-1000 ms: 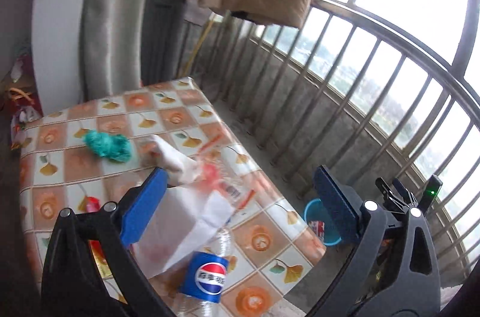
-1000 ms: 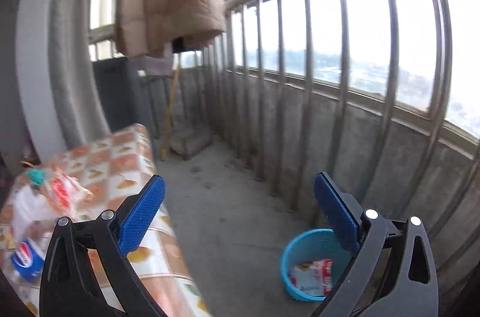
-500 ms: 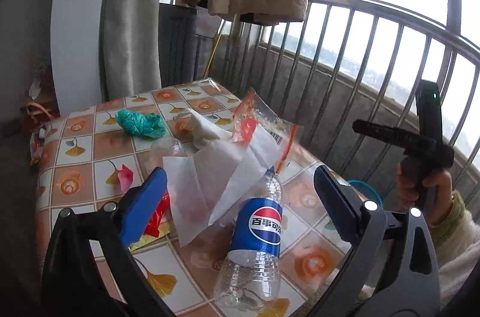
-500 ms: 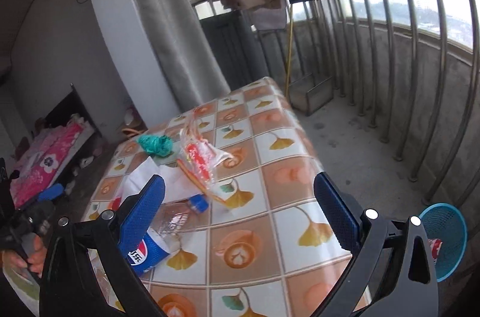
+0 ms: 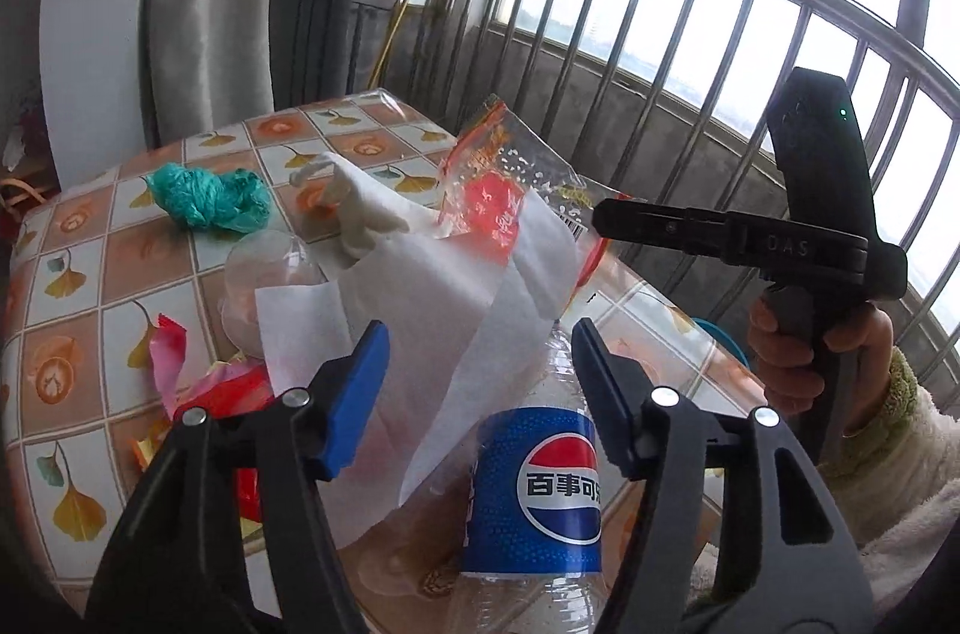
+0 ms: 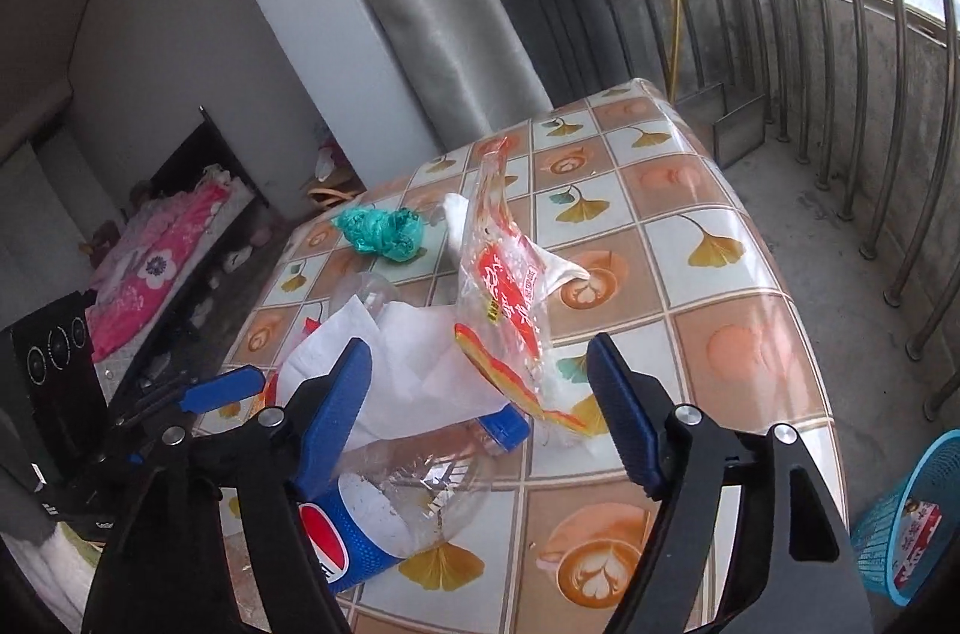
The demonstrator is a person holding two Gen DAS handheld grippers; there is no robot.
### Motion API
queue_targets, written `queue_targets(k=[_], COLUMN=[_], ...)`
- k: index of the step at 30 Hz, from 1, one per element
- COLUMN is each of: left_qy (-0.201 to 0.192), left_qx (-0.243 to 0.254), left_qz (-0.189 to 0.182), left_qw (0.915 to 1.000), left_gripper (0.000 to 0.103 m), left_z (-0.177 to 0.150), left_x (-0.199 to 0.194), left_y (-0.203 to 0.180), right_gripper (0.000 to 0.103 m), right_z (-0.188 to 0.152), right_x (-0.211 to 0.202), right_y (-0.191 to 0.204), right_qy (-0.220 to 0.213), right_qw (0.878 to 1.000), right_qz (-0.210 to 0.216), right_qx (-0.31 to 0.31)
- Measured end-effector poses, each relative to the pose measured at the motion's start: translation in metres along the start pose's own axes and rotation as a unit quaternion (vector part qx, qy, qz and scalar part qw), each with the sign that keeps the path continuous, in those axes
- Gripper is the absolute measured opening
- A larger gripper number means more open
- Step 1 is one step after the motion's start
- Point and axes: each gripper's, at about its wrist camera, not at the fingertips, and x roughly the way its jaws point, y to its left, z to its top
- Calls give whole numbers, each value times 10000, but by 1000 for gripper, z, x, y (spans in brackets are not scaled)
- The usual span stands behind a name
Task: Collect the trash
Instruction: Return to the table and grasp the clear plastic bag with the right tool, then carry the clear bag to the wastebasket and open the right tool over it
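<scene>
Step in hand: the reach for a pickup; both claws are over the heap of litter at the near end of the counter (image 6: 750, 352), nothing lifted yet.
Landmark: the Pepsi bottle (image 5: 534, 490), lying on its side at the counter's near edge, blue cap pointing up the counter.
Left claw (image 5: 480, 394): jaws closing, not yet pressing; the white tissue sheet (image 5: 420, 310) that drapes over the bottle's neck lies between them, with the bottle's shoulder just below.
Right claw (image 6: 480, 412): jaws closing, still apart; the bottle's cap end, the tissue and the lower end of the clear snack wrapper (image 6: 510, 298) sit in the gap.
Other trash: green plastic wad (image 5: 207, 199) well beyond the bottle; red and pink wrappers (image 5: 198, 382) left of it, part hidden.
Destination: blue basket (image 6: 900, 520) on the floor, past the counter's right edge, one packet already inside.
Next move, as I judge: each claw must settle on a single piece. Tissue and wrapper are limp and overlapping, so a pinch may drag the neighbour along.
</scene>
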Motion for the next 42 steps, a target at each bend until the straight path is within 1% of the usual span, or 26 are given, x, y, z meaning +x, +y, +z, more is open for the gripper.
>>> queue_targets(k=[2, 3, 4, 5, 6, 8, 10, 11, 13, 14, 16, 22, 29, 39, 42], left_qy=[59, 76, 98, 117, 126, 125, 104, 97, 81, 74, 46, -264, -683, -1363, -1569], left_qx=[64, 104, 140, 170, 202, 228, 229, 226, 203, 186, 148, 21, -91, -454, -458], left_qz=[-92, -112, -135, -154, -166, -210, -264, -278, -314, -322, -340, -342, -261, -279, -255], left_qw=[9999, 9999, 9998, 9997, 9996, 9994, 9993, 9993, 9993, 9993, 9993, 9991, 9973, 9892, 9862], left_gripper=[52, 49, 44, 42, 38, 31, 22, 19, 11, 9, 0, 0, 0, 0, 0], left_z=[0, 0, 0, 0, -1, 0, -1, 0, -1, -1, 0, 6, 16, 39, 47], left_x=[4, 5, 6, 6, 6, 6, 5, 5, 4, 3, 2, -13, -33, -57, -64], left_y=[-1, -2, -4, -4, -5, -6, -7, -6, -6, -5, -3, 0, 2, 17, 19], right_gripper=[55, 51, 45, 38, 36, 26, 18, 16, 12, 11, 9, 7, 6, 6, 6], right_z=[2, 3, 3, 4, 4, 4, 4, 4, 5, 5, 6, 9, 13, 12, 11], right_x=[7, 10, 12, 12, 12, 9, 7, 6, 2, 1, -4, -21, -40, -61, -66], right_y=[2, 3, 2, 3, 3, 3, 4, 4, 4, 4, 4, 4, -4, -15, -16], right_qy=[82, 109, 124, 133, 132, 93, 49, 11, -42, -68, -128, -378, -620, -812, -858], right_qw=[10000, 9999, 9999, 9999, 9998, 9999, 9998, 9997, 9996, 9995, 9993, 9978, 9963, 9945, 9941], right_qz=[-37, -71, -77, -85, -97, -102, -136, -161, -203, -232, -268, -490, -593, -650, -650], right_qx=[-36, -42, -45, -47, -59, -98, -155, -174, -202, -201, -220, -217, -52, 143, 164])
